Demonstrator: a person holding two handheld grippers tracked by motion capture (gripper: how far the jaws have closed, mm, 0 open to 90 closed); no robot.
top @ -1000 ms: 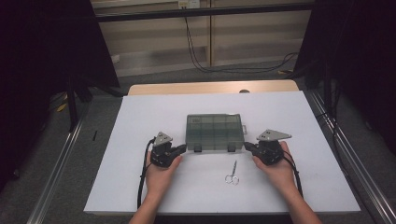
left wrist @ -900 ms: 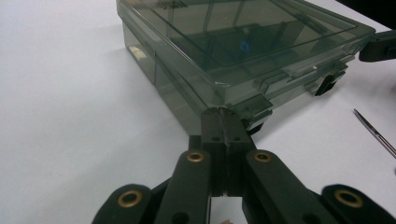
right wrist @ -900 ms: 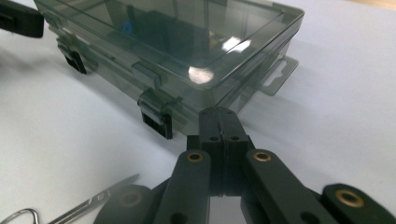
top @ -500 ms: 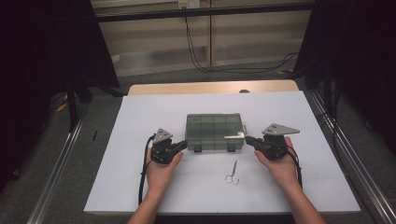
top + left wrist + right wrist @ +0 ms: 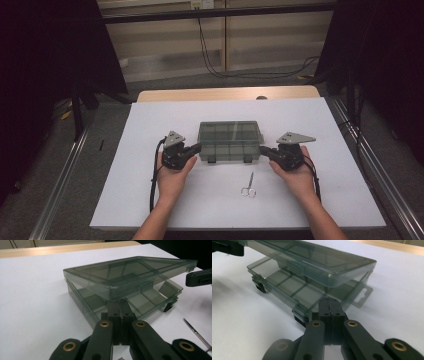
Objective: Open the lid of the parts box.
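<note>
Smoky see-through compartment box (image 5: pixel 230 140) sits in the middle of the white table (image 5: pixel 150 130), with the person working both front corners at once. Left gripper (image 5: pixel 196 148) has its jaws pressed flat together with nothing between them, tips poked in under the lid (image 5: pixel 130 275) at the near left corner. Right gripper (image 5: pixel 264 149) is the same deal, jaws closed tight and empty, tips wedged at the near right corner just under the lid edge. From both gripper views you can see the lid is lifted off the base at the front, tilted up, so there's a gap over the dividers, and the black latches (image 5: pixel 259 286) hang loose. Little pair of scissors (image 5: pixel 248 187) lies on the table just in front of the box, between the two hands, touching nothing
</note>
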